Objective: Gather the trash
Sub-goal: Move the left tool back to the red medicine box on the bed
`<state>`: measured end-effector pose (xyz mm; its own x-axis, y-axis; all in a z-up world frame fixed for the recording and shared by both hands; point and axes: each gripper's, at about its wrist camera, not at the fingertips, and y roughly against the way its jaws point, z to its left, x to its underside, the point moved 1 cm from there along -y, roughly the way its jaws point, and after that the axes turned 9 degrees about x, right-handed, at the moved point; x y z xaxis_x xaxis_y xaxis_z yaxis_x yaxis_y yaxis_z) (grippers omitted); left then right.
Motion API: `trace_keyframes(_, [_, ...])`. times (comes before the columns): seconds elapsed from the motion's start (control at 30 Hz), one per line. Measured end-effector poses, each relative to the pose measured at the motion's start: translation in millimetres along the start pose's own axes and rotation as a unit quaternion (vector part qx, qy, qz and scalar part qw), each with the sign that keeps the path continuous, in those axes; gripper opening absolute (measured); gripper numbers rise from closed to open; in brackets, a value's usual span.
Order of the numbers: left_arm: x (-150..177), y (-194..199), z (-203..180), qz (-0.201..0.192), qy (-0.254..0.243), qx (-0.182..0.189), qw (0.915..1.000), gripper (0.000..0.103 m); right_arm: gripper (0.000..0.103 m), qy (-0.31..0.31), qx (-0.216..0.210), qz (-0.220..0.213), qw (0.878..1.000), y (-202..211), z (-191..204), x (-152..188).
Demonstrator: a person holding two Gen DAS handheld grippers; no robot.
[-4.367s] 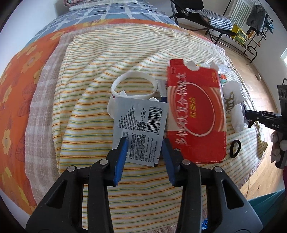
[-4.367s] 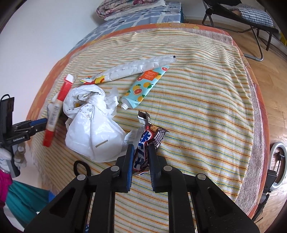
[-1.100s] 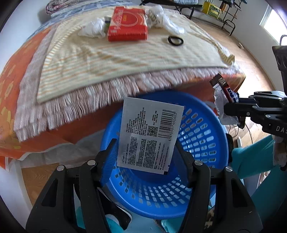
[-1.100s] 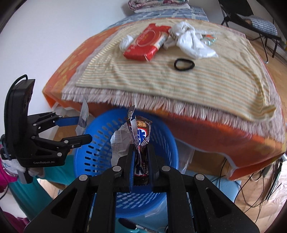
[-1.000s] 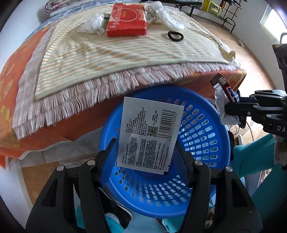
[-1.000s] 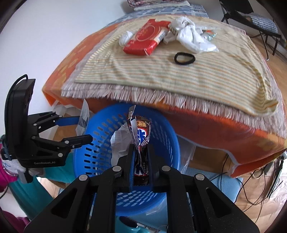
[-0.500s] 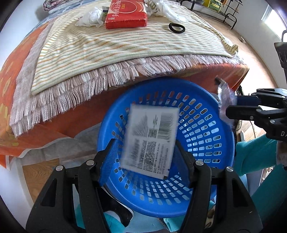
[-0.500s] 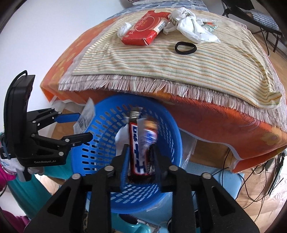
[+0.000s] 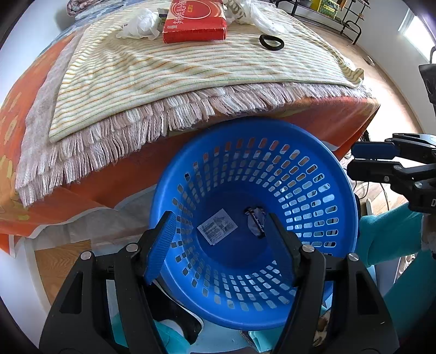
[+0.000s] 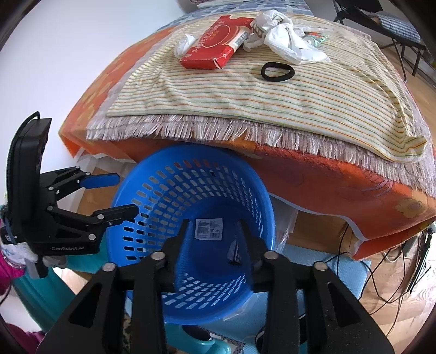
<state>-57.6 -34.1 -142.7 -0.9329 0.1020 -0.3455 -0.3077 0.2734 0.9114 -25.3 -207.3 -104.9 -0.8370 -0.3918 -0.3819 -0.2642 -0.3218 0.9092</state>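
Both grippers hang over the basket, left gripper and right gripper with fingers spread, holding nothing. Sachet and wrapper lie on the basket floor. On the cloth: red box, light, stiff card, so grip it across an edge; bags, soft, so pinch a fold. Box print is unreadable; "GenRobot.AI" shows on the left gripper.

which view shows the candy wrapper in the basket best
The left wrist view. There the candy wrapper lies in full sight on the floor of the blue basket, right of the white sachet. In the right wrist view the right gripper fingers hide part of the wrapper, leaving only a dark sliver.
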Motion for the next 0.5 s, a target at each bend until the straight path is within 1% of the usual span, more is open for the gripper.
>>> trace_keyframes(0.03, [-0.3, 0.6, 1.0, 0.000, 0.001, 0.000, 1.0000, 0.069, 0.046, -0.002, 0.001, -0.002, 1.000, 0.8, -0.5, -0.3])
trace_keyframes(0.2, [-4.5, 3.8, 4.3, 0.000, 0.009, -0.002, 1.0000, 0.069, 0.048, -0.012, 0.011, -0.002, 1.000, 3.0, -4.9, -3.5])
trace_keyframes(0.27, [-7.0, 5.2, 5.4, -0.001, 0.013, -0.002, 0.9999, 0.069, 0.052, -0.020, 0.013, -0.002, 1.000, 3.7, -7.9, -5.1])
trace_keyframes(0.4, [-14.1, 9.9, 5.6, -0.006, 0.016, 0.001, 0.9999, 0.070, 0.056, -0.031, 0.026, -0.005, 0.999, 7.7, -13.1, -9.3])
trace_keyframes(0.5, [-21.0, 14.1, 5.6, -0.015, 0.017, 0.004, 0.9997, 0.078, 0.063, -0.038, 0.036, -0.013, 0.999, 13.1, -17.6, -14.5])
